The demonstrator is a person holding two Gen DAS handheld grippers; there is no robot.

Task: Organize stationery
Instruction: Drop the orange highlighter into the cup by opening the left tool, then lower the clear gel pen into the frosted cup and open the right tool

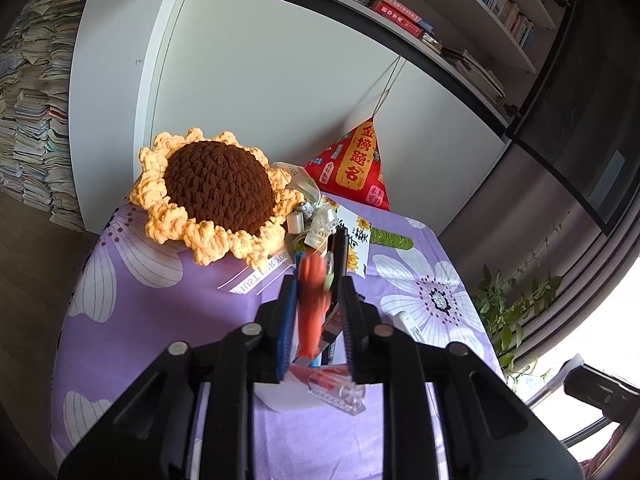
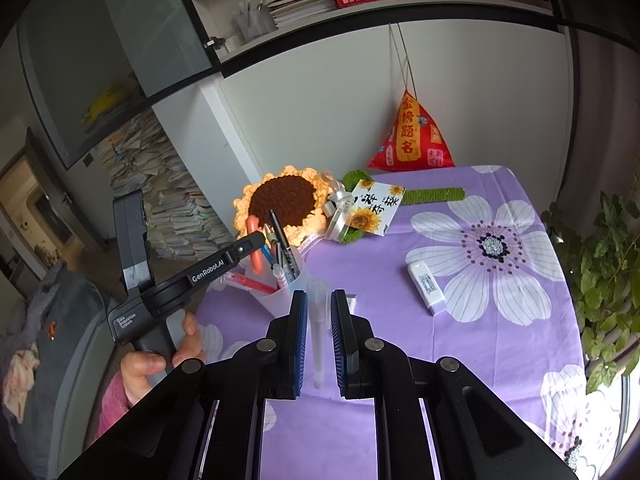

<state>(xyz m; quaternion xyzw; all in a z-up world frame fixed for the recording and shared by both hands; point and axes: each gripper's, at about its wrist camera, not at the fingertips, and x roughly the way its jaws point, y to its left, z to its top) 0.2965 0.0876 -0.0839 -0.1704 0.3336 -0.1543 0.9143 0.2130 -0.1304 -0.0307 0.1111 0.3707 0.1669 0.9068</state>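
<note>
A white pen cup (image 2: 276, 296) stands on the purple flowered tablecloth (image 2: 460, 340) and holds several pens. My left gripper (image 1: 318, 280) is over the cup, shut on an orange pen (image 1: 312, 304) whose lower end points into it; it also shows in the right wrist view (image 2: 254, 248). My right gripper (image 2: 319, 300) is just right of the cup, shut on a clear white pen (image 2: 318, 332) that lies along its fingers. A white eraser-like stick (image 2: 426, 288) lies to the right on the cloth.
A crocheted sunflower (image 2: 286, 202) with ribbon and a card (image 2: 374, 206) lies behind the cup. A red pyramid pouch (image 2: 412, 140) hangs at the wall. A potted plant (image 2: 604, 280) stands off the table's right edge. Bookshelves run above.
</note>
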